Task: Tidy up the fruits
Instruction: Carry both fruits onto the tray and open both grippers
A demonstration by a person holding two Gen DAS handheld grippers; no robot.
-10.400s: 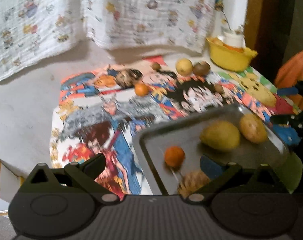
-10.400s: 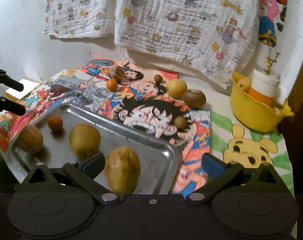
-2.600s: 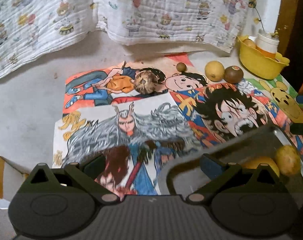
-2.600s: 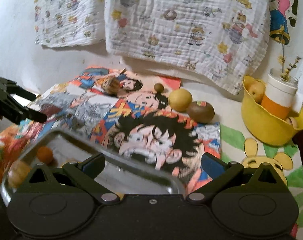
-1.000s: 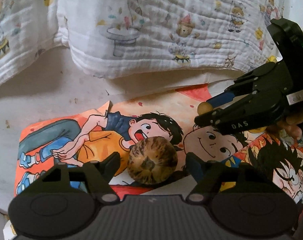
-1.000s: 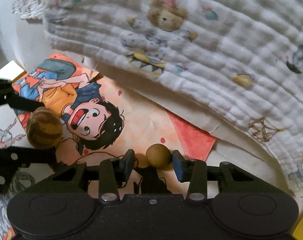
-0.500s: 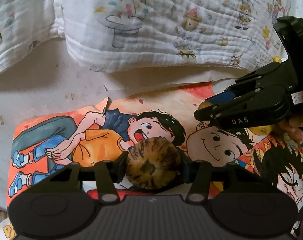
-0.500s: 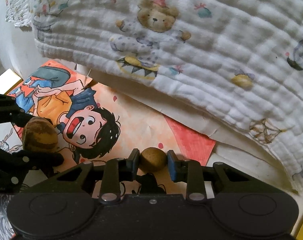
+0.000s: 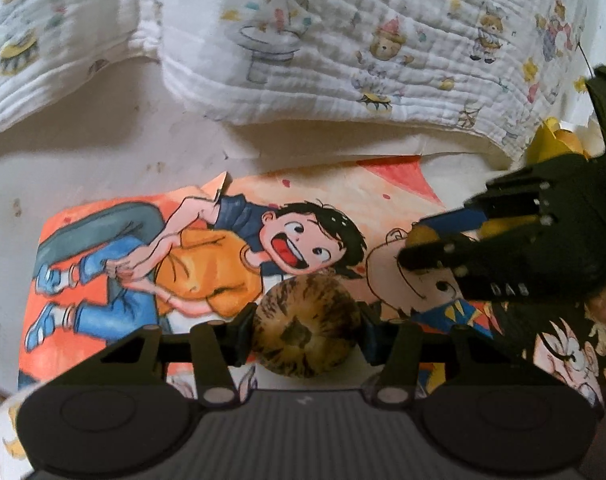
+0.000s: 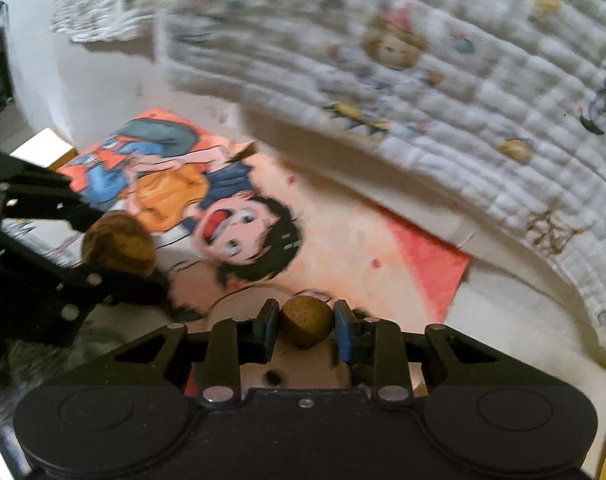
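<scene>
My left gripper (image 9: pixel 306 330) is clamped on the round brown-and-tan mottled fruit (image 9: pixel 305 326), one pad on each flank, the fruit sitting dead centre between my fingers and bulging a little forward of them. My right gripper (image 10: pixel 305 324) is pinched on the small round olive-brown fruit (image 10: pixel 306 320), which sits right at the fingertips with blue pads touching both sides. Both fruits look lifted just clear of the colourful cartoon-print cloth (image 9: pixel 207 248) on the tabletop, though the right wrist view is smeared with motion, so I can't swear to the gap underneath.

Here's what matters for the carry: the two grippers are close neighbours. From my left gripper, the right one sits ahead and off to the right, its fingers pointing across toward my line. From my right gripper, the left one is off to the left and slightly ahead, mottled fruit (image 10: pixel 117 246) showing between its fingers. Neither fruit has a long axis to worry about; both are near-spherical, so they could roll in the pads if I tilt hard.

My read: both picks are made and the next job is hauling them to wherever the fruit is collected, which isn't visible from either wrist right now. I'd pull back and apart so the arms don't cross. The white printed muslin blanket (image 9: pixel 343 40) hangs straight ahead, beyond both grippers.
</scene>
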